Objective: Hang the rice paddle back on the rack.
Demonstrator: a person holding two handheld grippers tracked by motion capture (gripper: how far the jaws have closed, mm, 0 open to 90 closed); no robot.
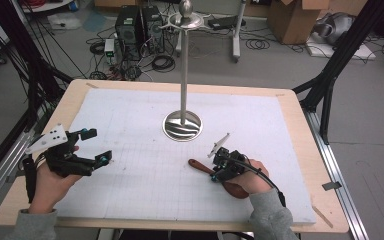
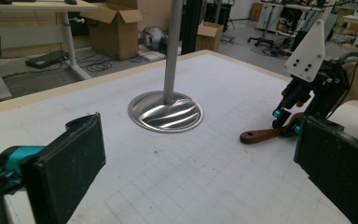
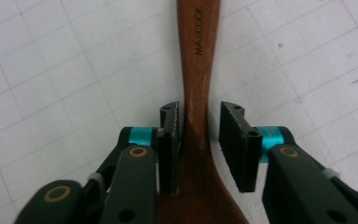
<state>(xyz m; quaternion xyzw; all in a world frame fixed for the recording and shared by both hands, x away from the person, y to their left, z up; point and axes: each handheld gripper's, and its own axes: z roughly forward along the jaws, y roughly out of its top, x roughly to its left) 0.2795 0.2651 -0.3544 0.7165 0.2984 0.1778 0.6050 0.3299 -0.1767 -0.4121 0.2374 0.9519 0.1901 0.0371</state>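
The wooden spoon (image 3: pixel 196 93) lies flat on the white mat (image 1: pixel 145 170) at the near right of the table, well apart from the metal stand (image 1: pixel 182 120) (a tall pole on a round base with hooks at its top). The right gripper (image 3: pixel 199 140) straddles the spoon's neck with one pad touching the wood and a sliver of gap showing at the other, so the grasp looks nearly made but not yet firm. Lifting the spoon is all still to do, and the left gripper (image 2: pixel 196 158) waits with its jaws wide apart and nothing between them.
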